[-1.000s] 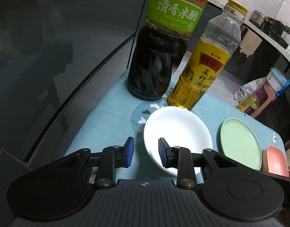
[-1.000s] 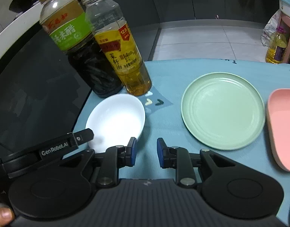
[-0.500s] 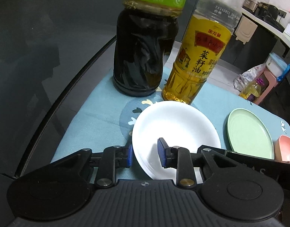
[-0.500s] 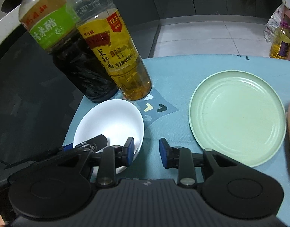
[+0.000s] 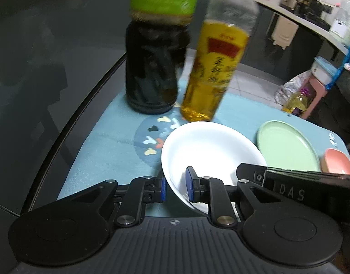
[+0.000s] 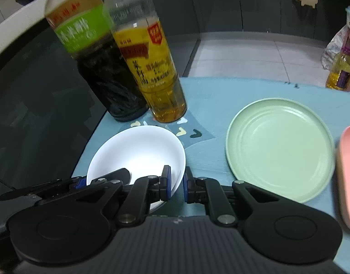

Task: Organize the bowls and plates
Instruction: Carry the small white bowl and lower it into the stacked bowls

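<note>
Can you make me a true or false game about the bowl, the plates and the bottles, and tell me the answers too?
1. Both claws pinch the rim of the white bowl. True: the left claw and the right claw have just closed on it.
2. The green plate has food on it. False: it is bare.
3. The dark bottle lies on its side. False: it stands beside the yellow oil bottle.
4. The pink dish is stacked on the green plate. False: it sits beside it.
5. The dishes rest on a blue mat. True.
</note>
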The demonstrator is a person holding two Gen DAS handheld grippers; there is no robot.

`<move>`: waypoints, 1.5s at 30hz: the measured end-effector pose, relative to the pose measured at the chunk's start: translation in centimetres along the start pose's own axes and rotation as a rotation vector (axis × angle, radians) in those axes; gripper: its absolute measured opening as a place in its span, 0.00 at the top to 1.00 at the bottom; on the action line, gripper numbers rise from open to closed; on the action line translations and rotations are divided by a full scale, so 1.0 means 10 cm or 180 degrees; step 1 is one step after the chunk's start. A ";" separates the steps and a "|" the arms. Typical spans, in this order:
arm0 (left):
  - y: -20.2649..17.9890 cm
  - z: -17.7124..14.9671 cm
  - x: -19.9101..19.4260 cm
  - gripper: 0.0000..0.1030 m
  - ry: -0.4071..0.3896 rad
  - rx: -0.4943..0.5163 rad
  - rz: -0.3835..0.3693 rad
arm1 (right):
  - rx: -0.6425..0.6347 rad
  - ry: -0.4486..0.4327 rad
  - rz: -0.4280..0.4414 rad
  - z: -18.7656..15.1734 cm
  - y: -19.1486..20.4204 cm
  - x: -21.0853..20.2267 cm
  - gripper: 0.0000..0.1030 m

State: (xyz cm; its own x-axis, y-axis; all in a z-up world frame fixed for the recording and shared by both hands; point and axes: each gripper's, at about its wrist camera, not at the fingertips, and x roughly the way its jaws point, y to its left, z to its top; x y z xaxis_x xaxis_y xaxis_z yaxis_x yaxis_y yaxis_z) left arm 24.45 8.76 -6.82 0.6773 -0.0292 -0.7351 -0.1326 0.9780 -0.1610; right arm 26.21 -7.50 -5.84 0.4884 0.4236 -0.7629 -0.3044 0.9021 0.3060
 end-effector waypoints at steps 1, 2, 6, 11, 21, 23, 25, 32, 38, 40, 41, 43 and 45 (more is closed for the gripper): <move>-0.02 0.00 -0.05 0.85 -0.0024 0.0012 -0.0011 | -0.0007 -0.0025 0.0001 -0.01 0.00 -0.06 1.00; -0.04 -0.01 -0.11 0.85 -0.0053 0.0028 -0.0025 | -0.0016 -0.0051 -0.0002 -0.03 0.00 -0.12 1.00; -0.08 -0.07 -0.34 0.85 -0.0142 0.0061 -0.0075 | -0.0037 -0.0130 0.0000 -0.11 0.03 -0.34 1.00; -0.11 -0.18 -0.61 0.85 -0.0216 0.0076 -0.0128 | -0.0032 -0.0205 0.0048 -0.28 0.06 -0.64 1.00; -0.23 -0.51 -1.13 0.85 -0.0303 0.0149 -0.0216 | -0.0026 -0.0297 0.0087 -0.68 0.10 -1.15 1.00; -0.26 -0.59 -1.23 0.85 -0.0321 0.0180 -0.0233 | -0.0016 -0.0321 0.0093 -0.77 0.09 -1.25 1.00; -0.27 -0.68 -1.32 0.85 -0.0325 0.0178 -0.0257 | 0.0003 -0.0331 0.0105 -0.86 0.08 -1.33 1.00; -0.32 -1.02 -1.59 0.85 -0.0312 0.0247 -0.0311 | 0.0054 -0.0333 0.0099 -1.20 0.05 -1.58 1.00; -0.31 -1.29 -1.78 0.85 -0.0264 0.0277 -0.0337 | 0.0126 -0.0318 0.0124 -1.47 0.05 -1.74 1.00; -0.30 -1.38 -1.83 0.85 -0.0250 0.0281 -0.0353 | 0.0124 -0.0308 0.0126 -1.56 0.06 -1.79 1.00; -0.29 -1.41 -1.85 0.85 -0.0237 0.0280 -0.0359 | 0.0119 -0.0301 0.0121 -1.60 0.07 -1.81 1.00; -0.28 -1.48 -1.87 0.85 -0.0207 0.0274 -0.0370 | 0.0110 -0.0283 0.0111 -1.66 0.09 -1.82 1.00; -0.27 -1.54 -1.90 0.85 -0.0180 0.0271 -0.0375 | 0.0109 -0.0262 0.0109 -1.71 0.09 -1.84 1.00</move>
State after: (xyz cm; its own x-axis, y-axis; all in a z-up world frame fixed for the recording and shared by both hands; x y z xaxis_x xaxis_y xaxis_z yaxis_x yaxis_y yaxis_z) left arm 0.76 3.51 -2.56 0.7246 -0.1353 -0.6758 0.0104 0.9826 -0.1857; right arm 2.94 -15.90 -1.31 0.5443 0.4582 -0.7027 -0.2946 0.8887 0.3513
